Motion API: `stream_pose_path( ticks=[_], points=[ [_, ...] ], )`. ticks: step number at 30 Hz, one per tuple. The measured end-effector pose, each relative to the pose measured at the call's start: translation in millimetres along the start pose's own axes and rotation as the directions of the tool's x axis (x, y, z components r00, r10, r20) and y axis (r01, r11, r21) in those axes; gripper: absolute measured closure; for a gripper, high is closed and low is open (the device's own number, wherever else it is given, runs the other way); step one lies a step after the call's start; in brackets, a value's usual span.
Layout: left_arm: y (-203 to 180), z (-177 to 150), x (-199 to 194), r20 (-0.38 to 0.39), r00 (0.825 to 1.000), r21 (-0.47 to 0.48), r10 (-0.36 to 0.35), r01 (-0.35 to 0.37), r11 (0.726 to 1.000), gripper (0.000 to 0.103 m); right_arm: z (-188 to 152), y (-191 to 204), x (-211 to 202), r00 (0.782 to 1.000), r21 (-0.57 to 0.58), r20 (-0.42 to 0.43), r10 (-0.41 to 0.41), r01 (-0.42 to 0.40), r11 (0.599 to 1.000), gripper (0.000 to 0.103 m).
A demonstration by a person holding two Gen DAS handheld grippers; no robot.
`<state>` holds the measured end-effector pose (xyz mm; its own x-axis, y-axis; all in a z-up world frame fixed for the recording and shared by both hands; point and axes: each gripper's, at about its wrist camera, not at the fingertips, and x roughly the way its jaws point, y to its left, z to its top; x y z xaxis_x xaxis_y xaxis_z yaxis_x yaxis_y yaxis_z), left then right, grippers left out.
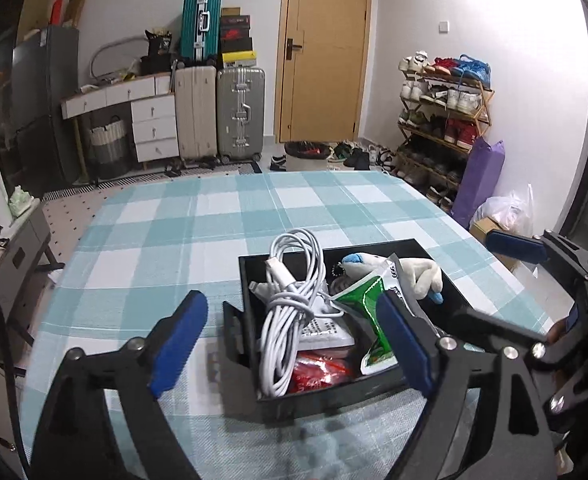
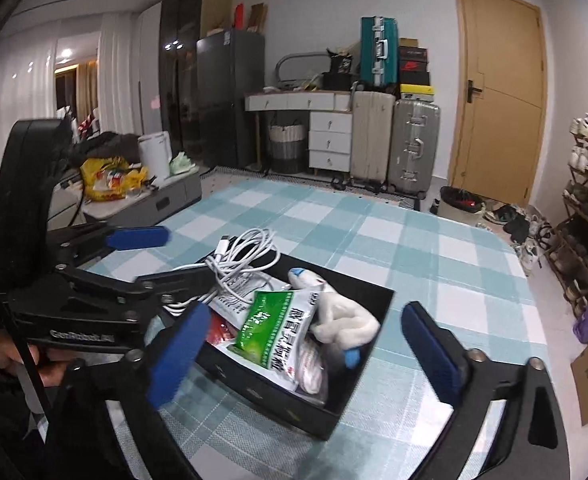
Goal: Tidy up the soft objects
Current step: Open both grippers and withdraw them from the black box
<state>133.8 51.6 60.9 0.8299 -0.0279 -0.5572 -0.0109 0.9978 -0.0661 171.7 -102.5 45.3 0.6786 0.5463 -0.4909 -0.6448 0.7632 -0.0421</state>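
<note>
Left wrist view: my left gripper (image 1: 292, 342) stood with its jaws spread wide, gripping nothing, poised over the near end of a black tray (image 1: 334, 398) on the teal-checked tablecloth (image 1: 166, 232). Tray contents — a coiled white charging cable (image 1: 290, 304) along the left side, a green-and-white sachet (image 1: 368, 300) leaning across the middle, a white plush toy (image 1: 418, 274) at the far right, a red packet (image 1: 320, 372) underneath near the front wall. My right gripper (image 1: 514, 246) showed at the right edge, beyond the tray.

Right wrist view: my right gripper (image 2: 306, 354) was likewise wide apart and empty, straddling the tray (image 2: 294, 414) from its near side. My left gripper (image 2: 162, 256) entered from the left, one finger (image 2: 138, 238) blue-padded, the other beside the cable (image 2: 242, 258). The sachet (image 2: 270, 320) lay touching the plush toy (image 2: 346, 320).
</note>
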Motion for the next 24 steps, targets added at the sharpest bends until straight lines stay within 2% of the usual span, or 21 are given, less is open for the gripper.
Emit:
stream_pose_path(
  ticks=[1, 4, 14, 24],
  points=[
    [1, -1, -2, -0.002, 1.000, -0.001, 0.001, -0.001, 1.000, 0.015, -2, -2, -3, 1.000, 0.012, 0.005, -0.007, 0.007, 1.000, 0.002],
    [4, -6, -9, 0.011, 1.000, -0.004, 0.020, -0.020, 1.000, 0.000, -7, -7, -9, 1.000, 0.059, 0.008, -0.011, 0.011, 0.998, 0.001],
    [0, -29, -31, 0.077, 0.995, 0.001, 0.066, -0.066, 0.998, 0.000, -31, -3, -29, 0.997, 0.096, 0.067, -0.024, 0.017, 0.995, 0.001],
    [0, -50, -30, 0.095, 0.991, -0.022, 0.099, -0.098, 0.995, 0.000, -51, 1, -40, 0.991, 0.105, 0.125, -0.048, 0.035, 0.994, 0.001]
  ],
)
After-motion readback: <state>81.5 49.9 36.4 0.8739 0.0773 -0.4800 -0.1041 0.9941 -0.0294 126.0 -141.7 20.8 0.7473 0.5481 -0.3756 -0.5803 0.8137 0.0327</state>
